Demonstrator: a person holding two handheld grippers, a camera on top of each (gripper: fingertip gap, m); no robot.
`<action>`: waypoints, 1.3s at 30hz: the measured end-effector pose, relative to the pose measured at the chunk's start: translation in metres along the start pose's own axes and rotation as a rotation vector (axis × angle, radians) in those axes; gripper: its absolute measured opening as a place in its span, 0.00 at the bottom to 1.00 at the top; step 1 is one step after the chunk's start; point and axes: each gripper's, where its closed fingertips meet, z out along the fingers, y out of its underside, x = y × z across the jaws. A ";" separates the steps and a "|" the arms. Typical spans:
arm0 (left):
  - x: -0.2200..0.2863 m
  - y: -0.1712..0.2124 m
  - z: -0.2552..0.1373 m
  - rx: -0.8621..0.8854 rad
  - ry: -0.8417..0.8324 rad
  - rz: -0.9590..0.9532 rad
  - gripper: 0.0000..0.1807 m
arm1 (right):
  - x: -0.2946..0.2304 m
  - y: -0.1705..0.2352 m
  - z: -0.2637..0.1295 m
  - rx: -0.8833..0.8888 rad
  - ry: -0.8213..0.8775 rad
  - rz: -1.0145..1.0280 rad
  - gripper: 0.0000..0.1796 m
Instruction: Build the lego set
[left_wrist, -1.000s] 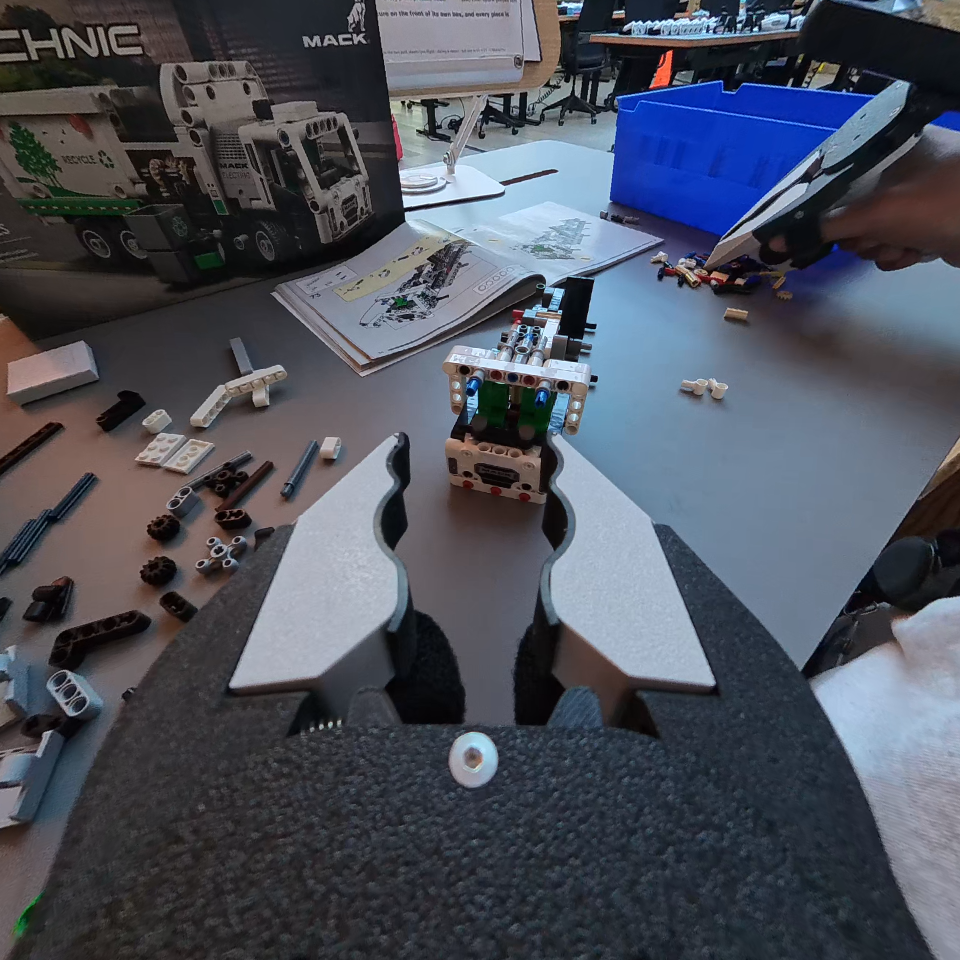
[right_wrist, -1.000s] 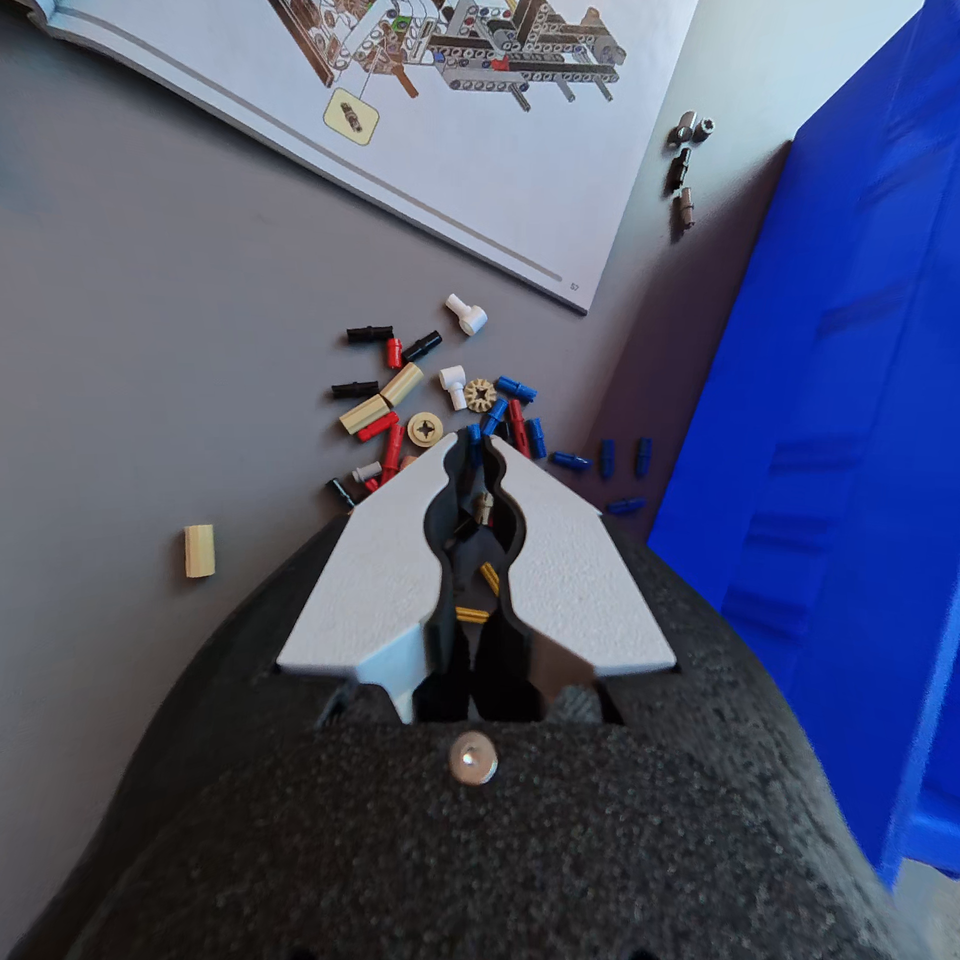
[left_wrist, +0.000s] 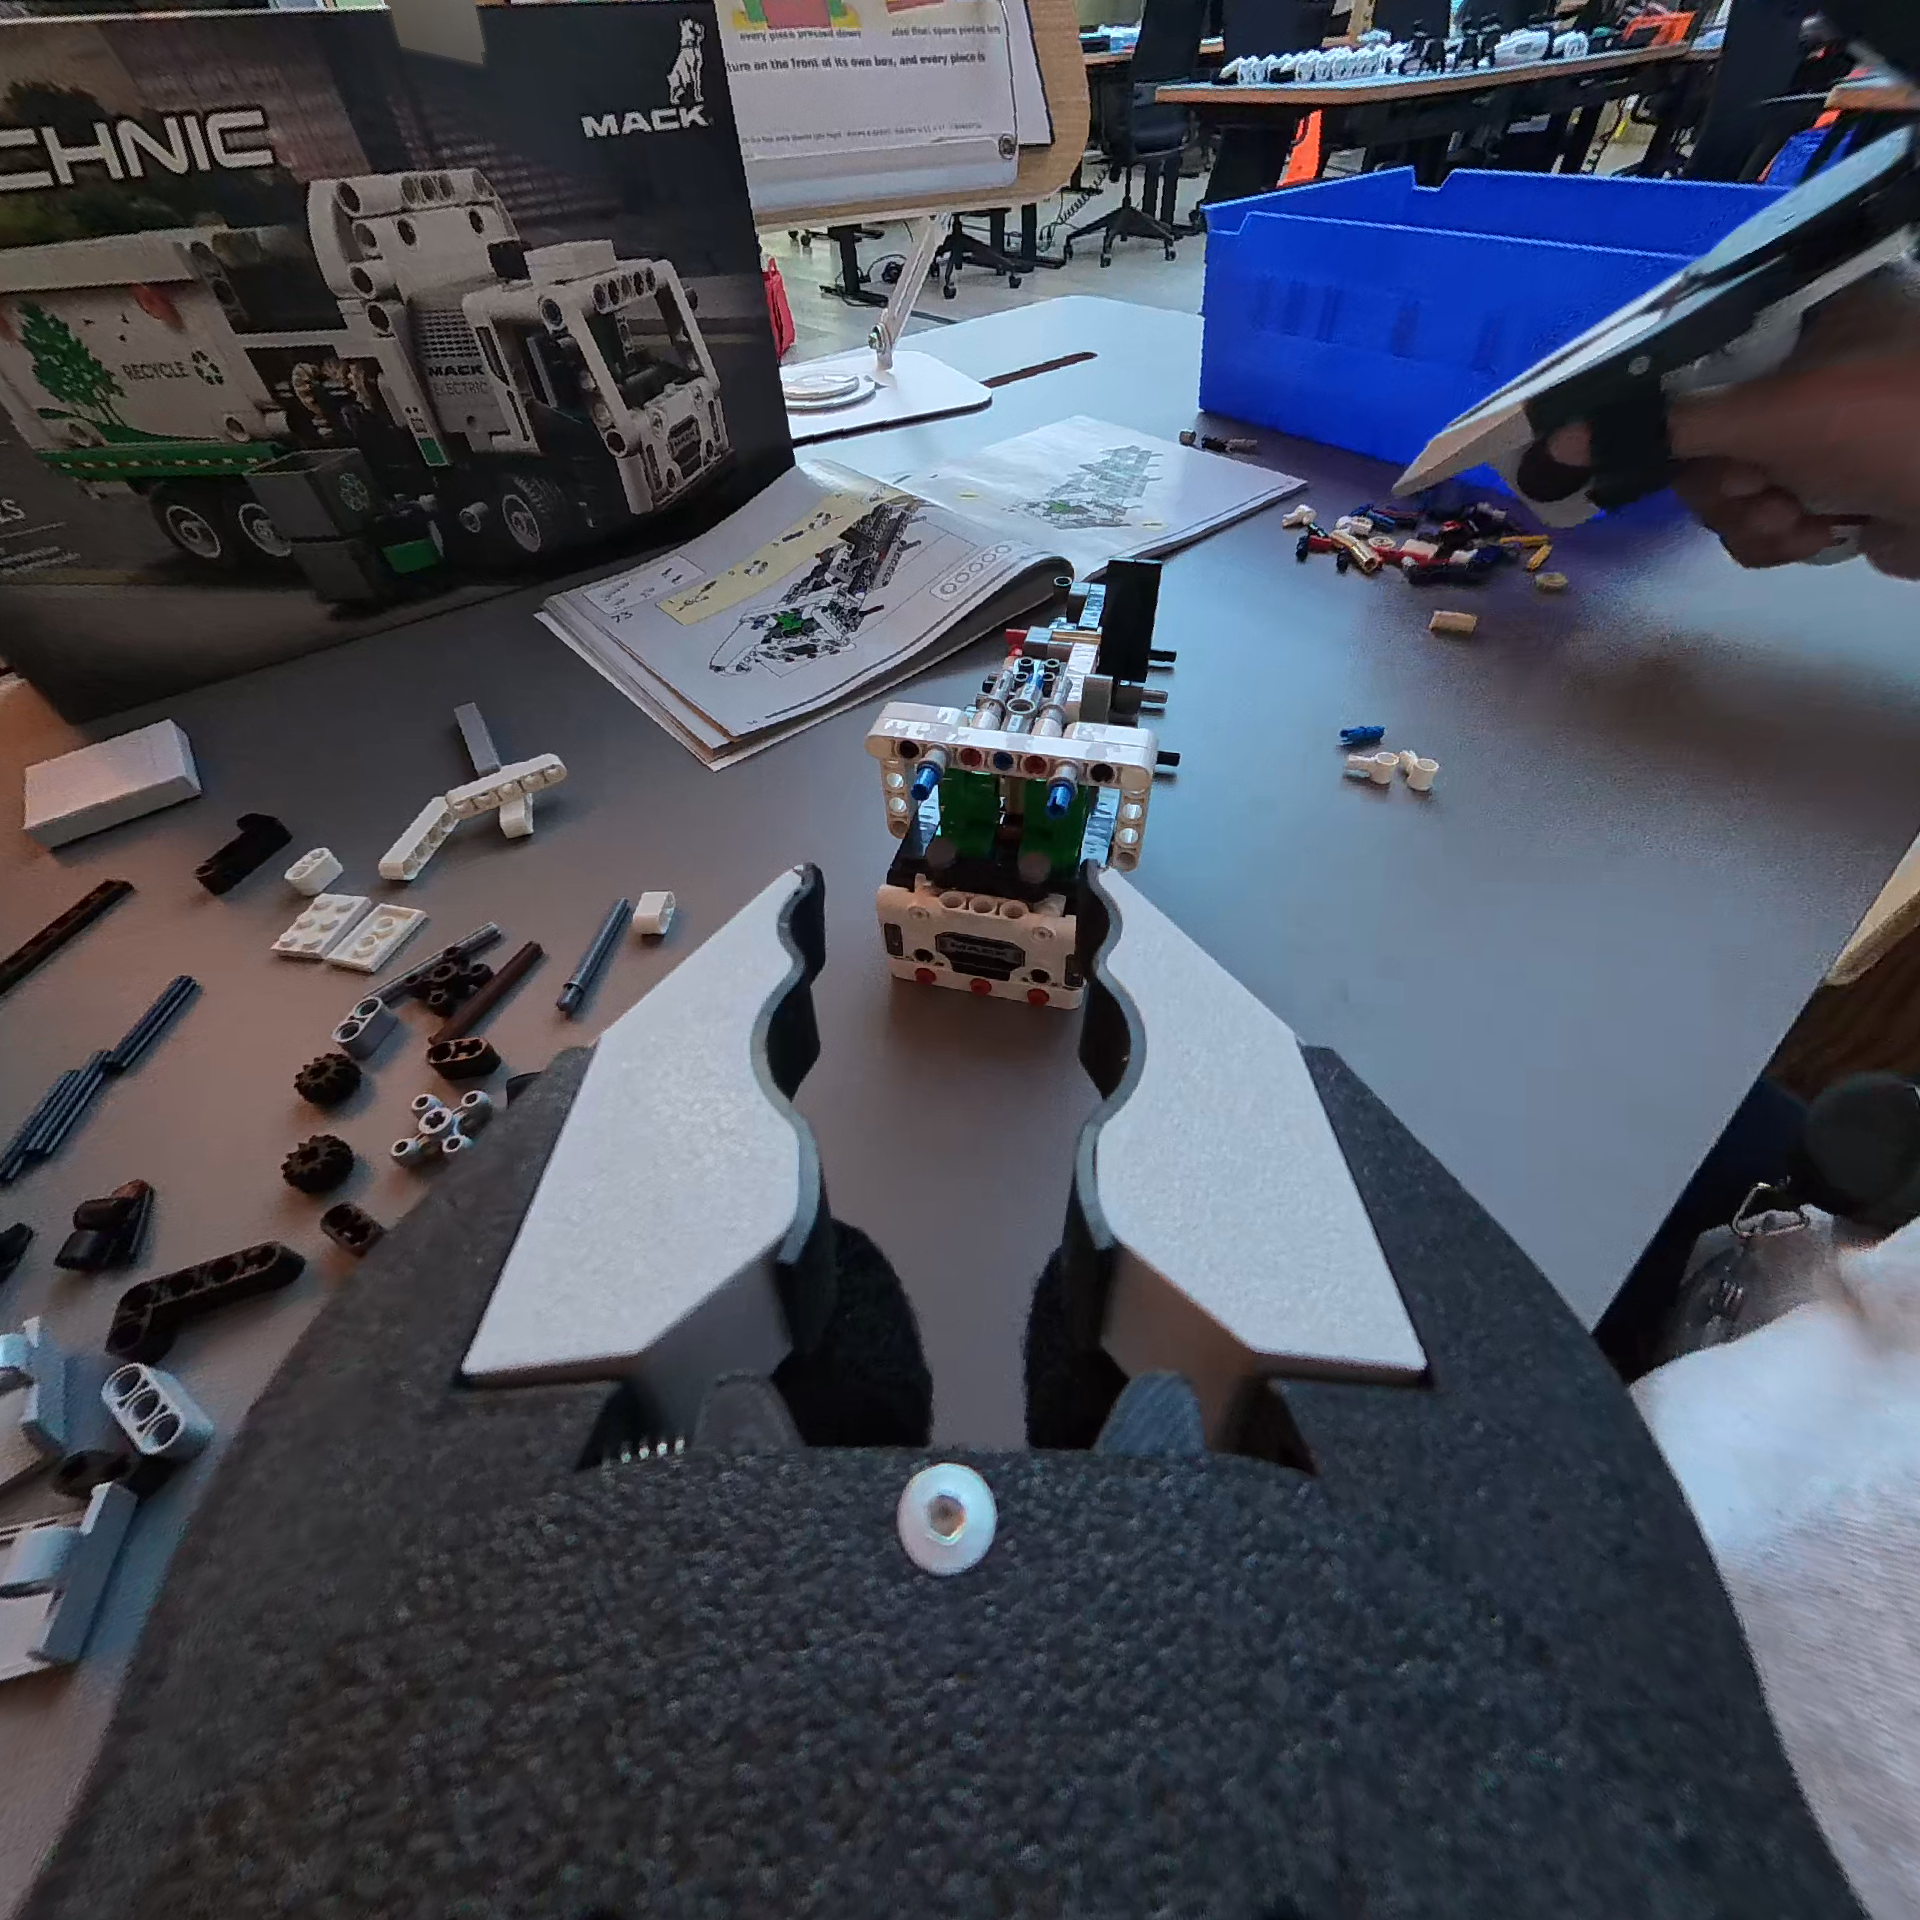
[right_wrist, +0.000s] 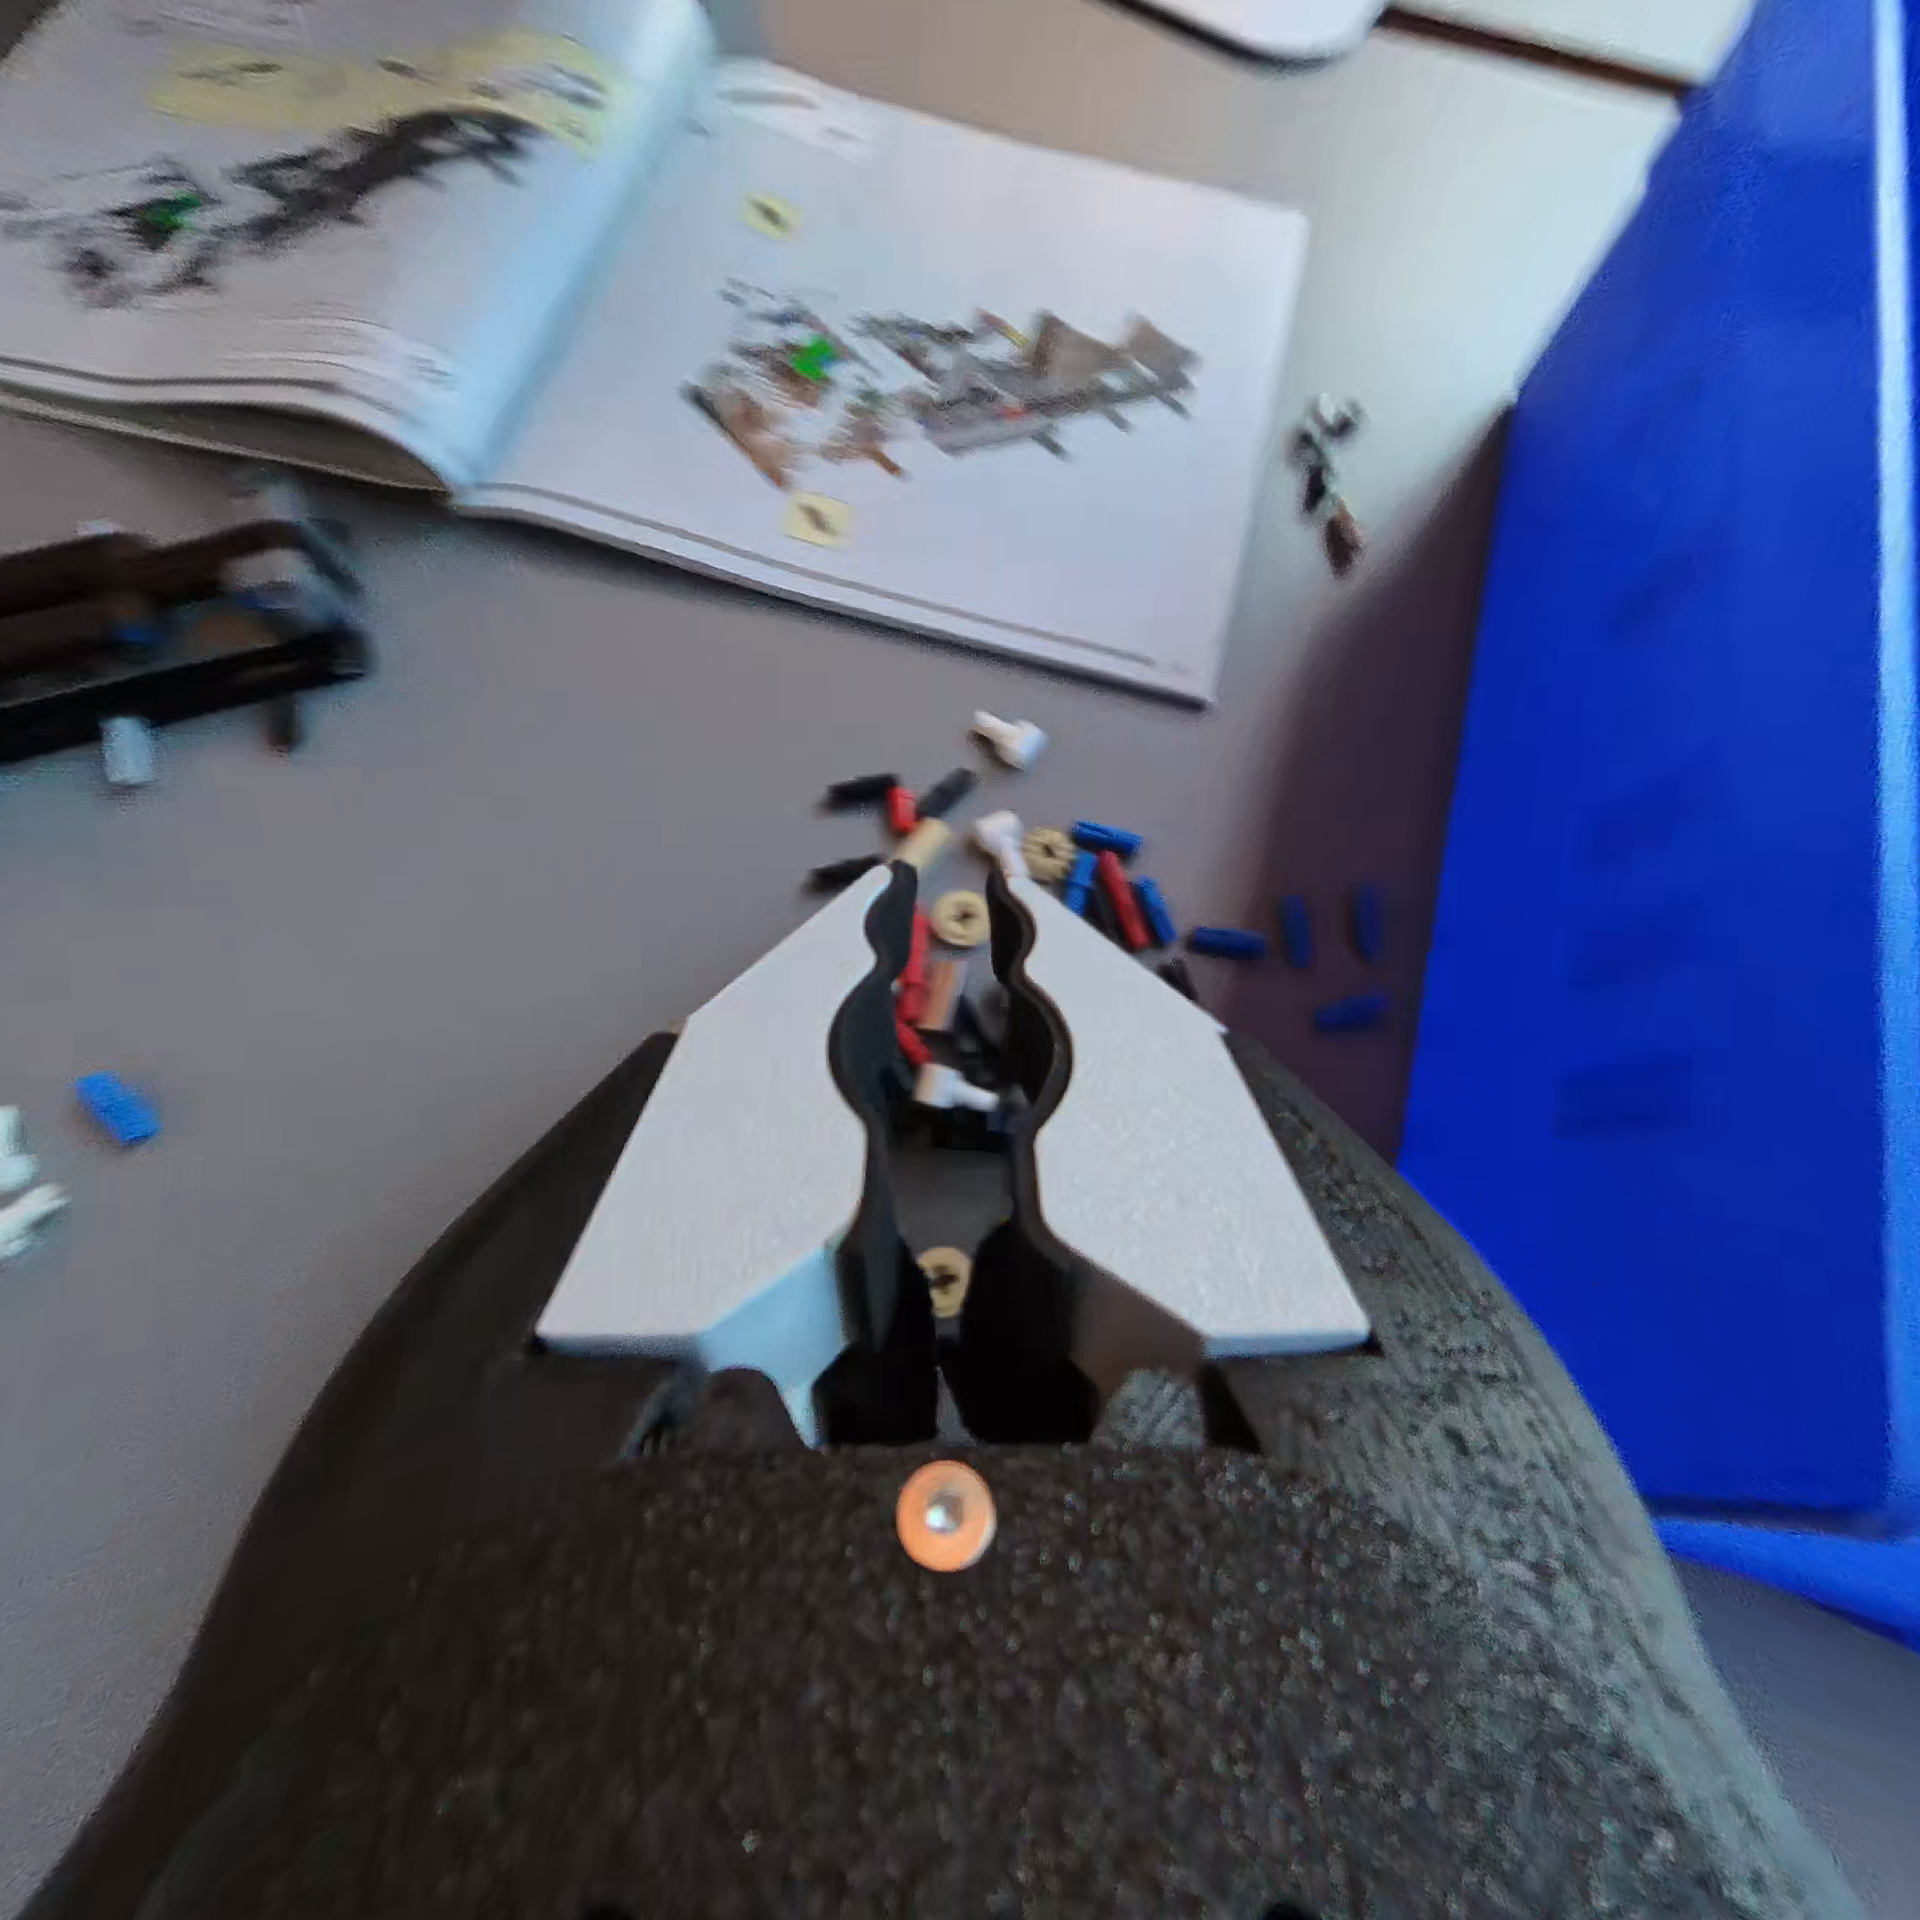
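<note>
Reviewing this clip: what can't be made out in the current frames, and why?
- Right wrist view: motion blur smears the instruction booklet and the pile of small pins; whether the right gripper grips anything is unclear.
- Left wrist view: the left gripper covers the near foot of the partly built truck.
- Left wrist view: the set box is cut off at the left edge.

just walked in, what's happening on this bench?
A person is building a lego truck with two handheld tongs. The left tongs sit open in front of the half-built truck chassis, gripping nothing. The right tongs hover over the pile of small pins beside the blue bin, slightly parted, apparently empty. The instruction booklet lies open.
</note>
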 end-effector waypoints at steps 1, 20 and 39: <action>0.000 0.000 0.000 -0.002 0.000 0.000 0.25 | 0.009 0.005 0.005 -0.022 0.010 0.025 0.08; -0.002 0.003 0.002 -0.026 -0.004 -0.011 0.25 | 0.035 0.014 0.024 -0.148 0.207 -0.277 0.05; 0.000 0.000 0.000 -0.003 -0.001 0.002 0.25 | 0.019 -0.010 0.000 -0.037 0.129 -0.268 0.09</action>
